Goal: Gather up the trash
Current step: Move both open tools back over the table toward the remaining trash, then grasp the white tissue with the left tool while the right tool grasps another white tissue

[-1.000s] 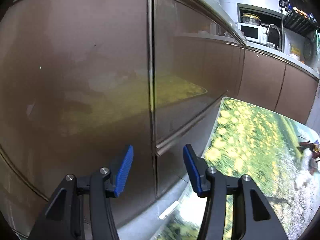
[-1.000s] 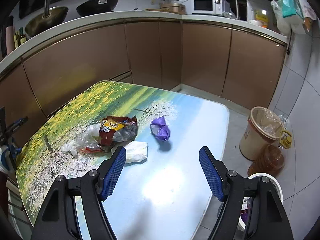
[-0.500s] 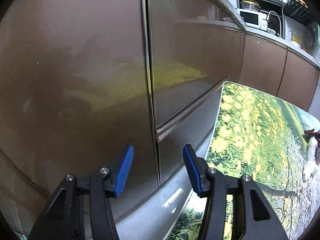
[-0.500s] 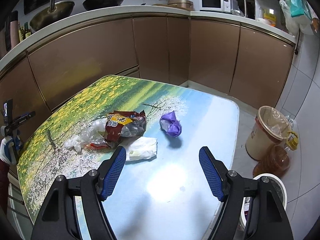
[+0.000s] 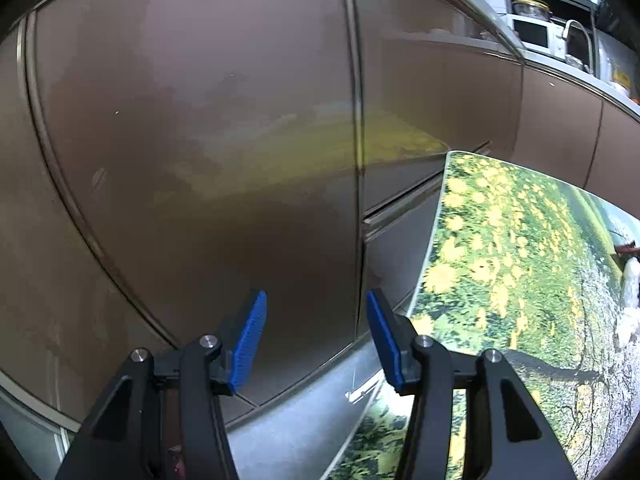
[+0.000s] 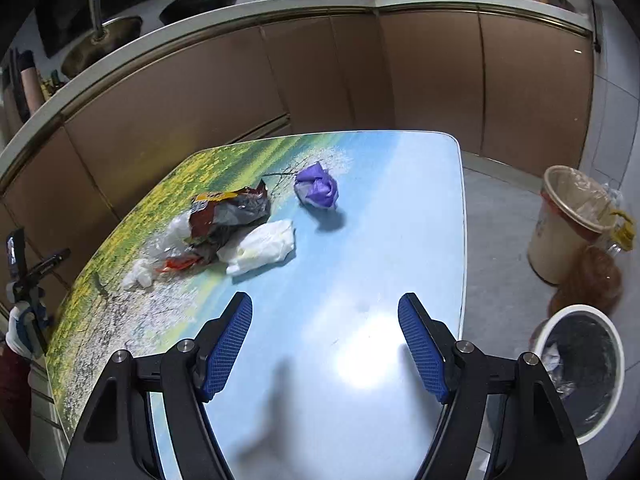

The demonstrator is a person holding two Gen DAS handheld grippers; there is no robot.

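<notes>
Two grippers, both with jaws apart and nothing between them. Nearest in the right wrist view, the right gripper (image 6: 325, 344) has dropped toward the glossy landscape-printed table (image 6: 360, 360) and nosed in: the trash pile sits larger and closer than a second ago, and the jaws' shadows now fall on the bare blue patch below. That reads as an approach, with no piece picked up yet.

Just beyond the jaws lies the crumpled white plastic bag (image 6: 262, 248), touching the dark red-and-orange snack wrapper (image 6: 228, 214). Clear film and white scraps (image 6: 138, 274) trail off to its left. Farther on and apart, the scrunched purple bag (image 6: 316, 190) sits alone. On the floor to the right stand a white-rimmed bin with a black liner (image 6: 580, 368) and, farther off, a beige lined bucket (image 6: 568, 220).

Over on the left, the left gripper (image 5: 316, 338) faces the brown cabinet doors (image 5: 200, 160); its view has swung slightly, showing more of the table's yellow-flower edge.
</notes>
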